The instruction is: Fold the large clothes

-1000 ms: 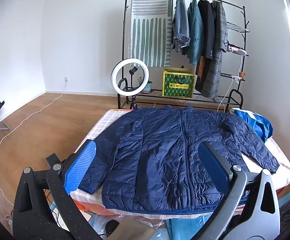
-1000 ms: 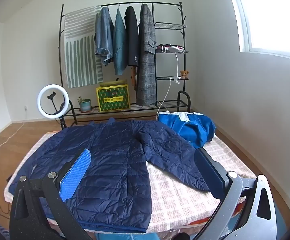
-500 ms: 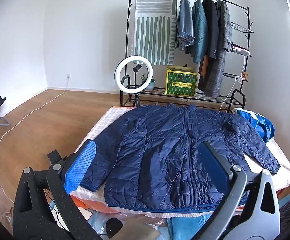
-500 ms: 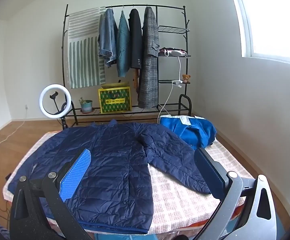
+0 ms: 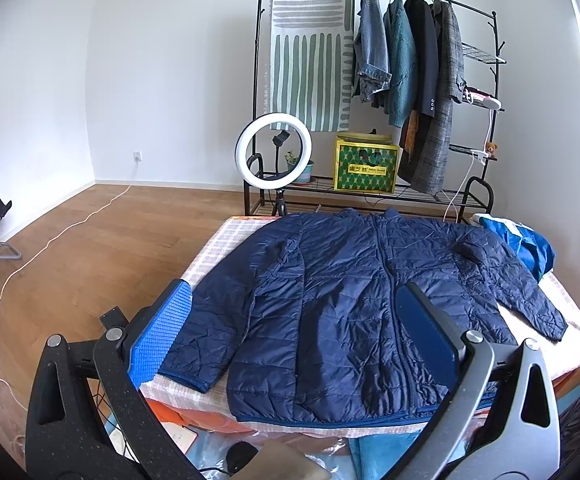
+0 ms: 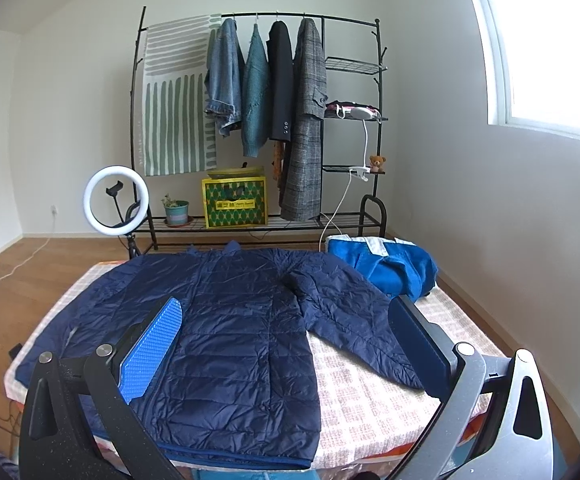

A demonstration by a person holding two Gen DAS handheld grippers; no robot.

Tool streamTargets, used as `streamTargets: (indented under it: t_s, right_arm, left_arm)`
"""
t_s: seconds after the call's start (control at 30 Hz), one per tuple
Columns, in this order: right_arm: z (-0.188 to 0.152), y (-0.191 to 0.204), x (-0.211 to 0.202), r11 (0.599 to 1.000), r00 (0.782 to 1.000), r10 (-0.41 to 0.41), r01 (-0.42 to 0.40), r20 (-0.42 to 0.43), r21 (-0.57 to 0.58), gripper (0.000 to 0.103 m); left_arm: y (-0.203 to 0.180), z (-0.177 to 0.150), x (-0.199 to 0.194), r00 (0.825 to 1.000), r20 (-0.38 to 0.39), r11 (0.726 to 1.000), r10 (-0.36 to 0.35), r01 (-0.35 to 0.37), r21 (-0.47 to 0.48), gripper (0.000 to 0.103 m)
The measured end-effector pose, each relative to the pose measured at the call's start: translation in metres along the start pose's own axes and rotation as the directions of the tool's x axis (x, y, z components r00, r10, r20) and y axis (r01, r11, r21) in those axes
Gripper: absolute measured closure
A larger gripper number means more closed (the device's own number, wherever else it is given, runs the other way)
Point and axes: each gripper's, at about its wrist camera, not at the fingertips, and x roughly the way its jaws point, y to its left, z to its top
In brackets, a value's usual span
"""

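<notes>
A navy quilted puffer jacket (image 5: 342, 304) lies flat and zipped on a checked table (image 5: 217, 244), sleeves spread to both sides; it also shows in the right wrist view (image 6: 229, 320). My left gripper (image 5: 294, 328) is open and empty, held above the table's near edge over the jacket's hem and left sleeve cuff. My right gripper (image 6: 285, 340) is open and empty, held above the jacket's right half and right sleeve (image 6: 354, 328). Neither touches the jacket.
A bright blue garment (image 6: 386, 268) lies bunched at the table's far right corner. Behind the table stand a ring light (image 5: 273, 156) and a black clothes rack (image 6: 257, 92) with hanging coats, a yellow-green box and a plant pot. Wooden floor lies to the left.
Both grippers have risen and drawn back slightly, so the jacket sits a little lower and smaller in view. The jacket has not moved. Both stay open.
</notes>
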Motion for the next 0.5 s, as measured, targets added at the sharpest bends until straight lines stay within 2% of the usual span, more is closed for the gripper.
streamTargets:
  t_s: [0.5]
  right_arm:
    - [0.001, 0.013, 0.001, 1.000, 1.000, 0.017, -0.016, 0.022, -0.018, 0.000]
  left_arm:
    - [0.013, 0.003, -0.001, 0.999, 0.021, 0.999, 0.028, -0.027, -0.026, 0.000]
